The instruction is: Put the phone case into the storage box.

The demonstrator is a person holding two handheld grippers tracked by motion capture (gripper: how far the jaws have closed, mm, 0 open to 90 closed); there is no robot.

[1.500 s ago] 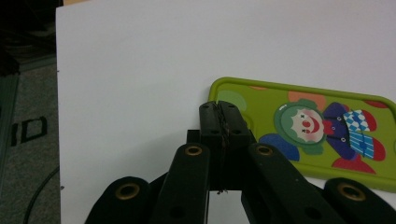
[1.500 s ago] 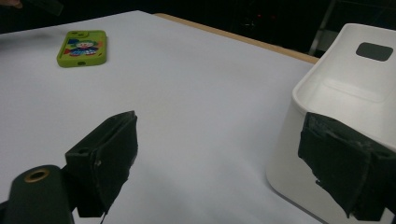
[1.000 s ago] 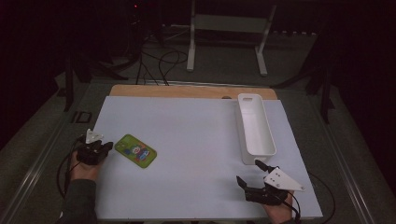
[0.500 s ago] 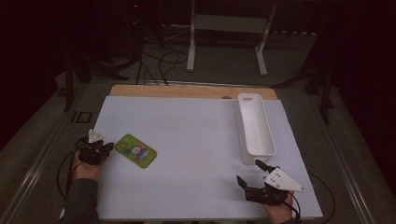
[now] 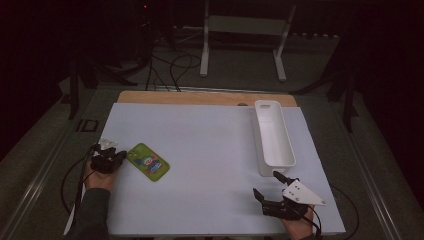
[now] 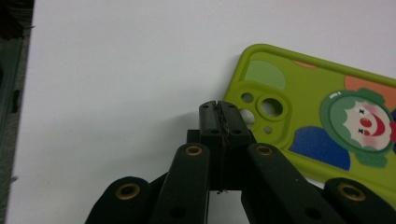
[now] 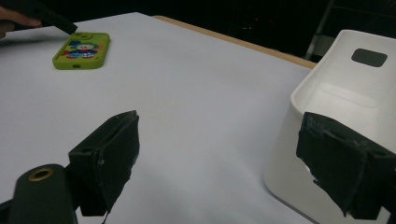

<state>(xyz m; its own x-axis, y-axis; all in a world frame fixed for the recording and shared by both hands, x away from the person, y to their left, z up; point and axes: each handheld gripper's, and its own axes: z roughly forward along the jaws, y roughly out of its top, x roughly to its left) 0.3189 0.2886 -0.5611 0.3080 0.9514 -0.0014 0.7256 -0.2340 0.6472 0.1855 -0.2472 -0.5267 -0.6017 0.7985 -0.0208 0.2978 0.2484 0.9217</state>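
Note:
A green phone case with a clown picture lies flat on the white table at the left. It shows large in the left gripper view and small and far off in the right gripper view. My left gripper is shut, its tips right at the case's camera-hole corner, holding nothing. My right gripper stands open near the table's front right, its jaws wide apart, just short of the white bin.
The long white bin has a handle slot at its far end. A wooden board edge runs along the back of the white sheet. Cables and a metal stand lie on the dark floor beyond.
The left gripper has shifted slightly toward the case's corner. The right gripper has barely moved.

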